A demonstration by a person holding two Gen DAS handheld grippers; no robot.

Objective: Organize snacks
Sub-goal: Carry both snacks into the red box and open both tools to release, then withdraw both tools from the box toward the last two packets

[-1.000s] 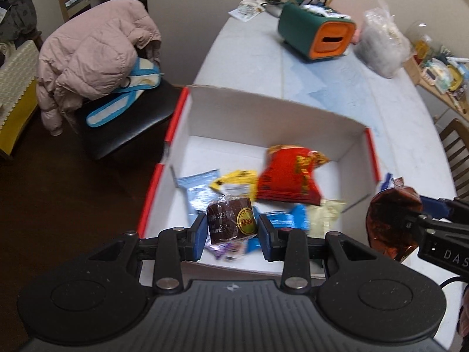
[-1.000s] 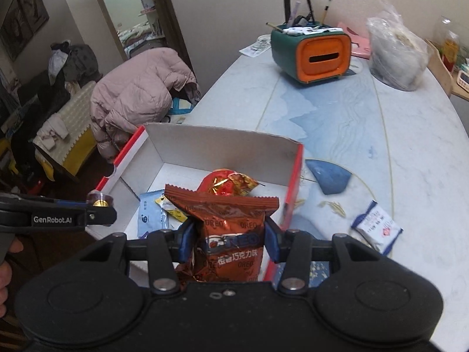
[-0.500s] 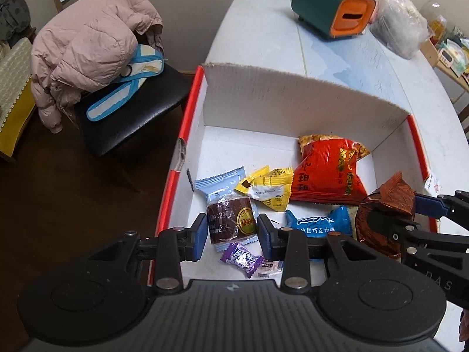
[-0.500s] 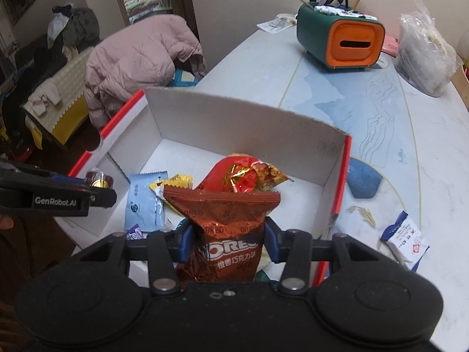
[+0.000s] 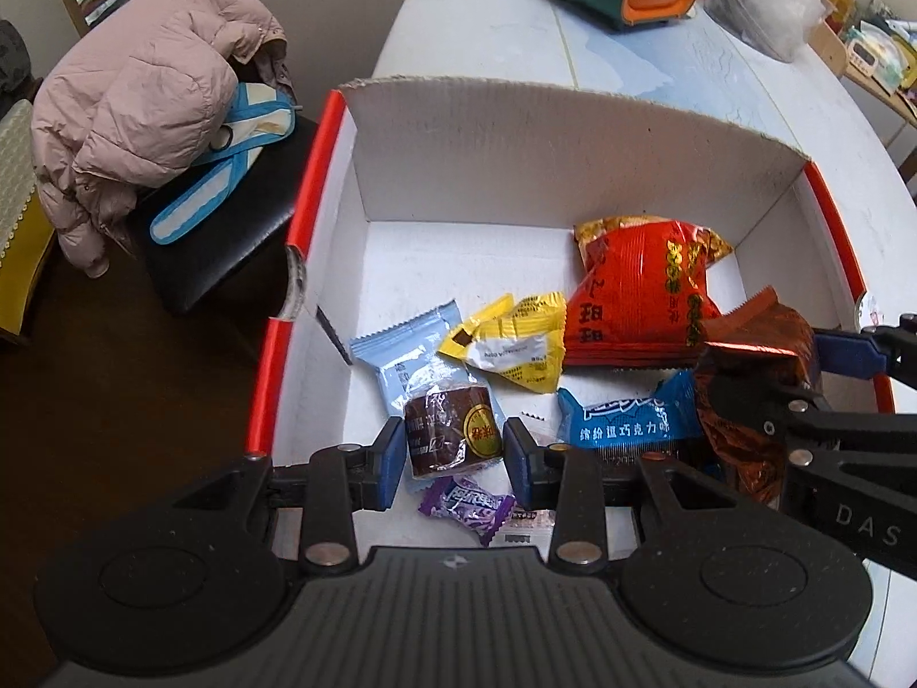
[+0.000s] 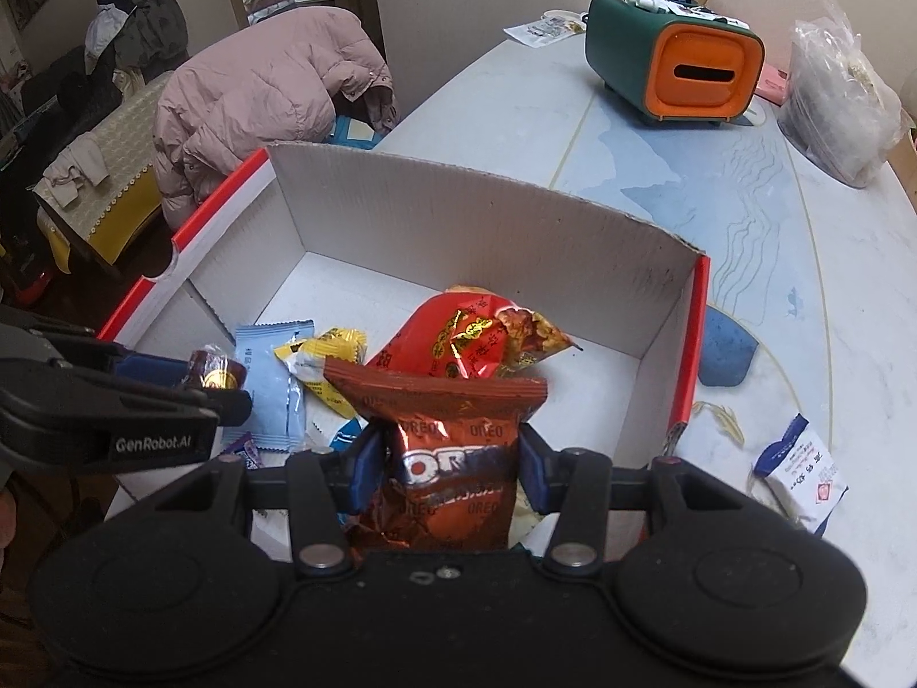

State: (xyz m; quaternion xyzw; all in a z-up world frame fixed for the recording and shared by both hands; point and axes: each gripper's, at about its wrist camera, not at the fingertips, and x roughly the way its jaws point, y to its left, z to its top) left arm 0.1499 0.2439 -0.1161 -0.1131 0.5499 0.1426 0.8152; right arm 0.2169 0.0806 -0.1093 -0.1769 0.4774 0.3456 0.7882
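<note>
A white cardboard box (image 5: 516, 137) with red edges holds several snacks: a red bag (image 5: 636, 298), a yellow packet (image 5: 510, 344), a light blue packet (image 5: 401, 355), a blue chocolate packet (image 5: 624, 418) and a purple candy (image 5: 467, 504). My left gripper (image 5: 449, 453) is shut on a small brown round cake (image 5: 450, 430), low over the box's near left part. My right gripper (image 6: 450, 470) is shut on a brown Oreo pack (image 6: 447, 458), over the box's near right part; the pack also shows in the left wrist view (image 5: 751, 378).
A white sachet (image 6: 799, 473) lies on the marble table (image 6: 659, 172) right of the box (image 6: 458, 218). A green and orange organizer (image 6: 676, 69) and a plastic bag (image 6: 842, 109) stand at the back. A chair with a pink jacket (image 5: 137, 114) is left of the table.
Both grippers have moved forward and down into the box, each still holding its snack. The box looks larger and closer in both views.
</note>
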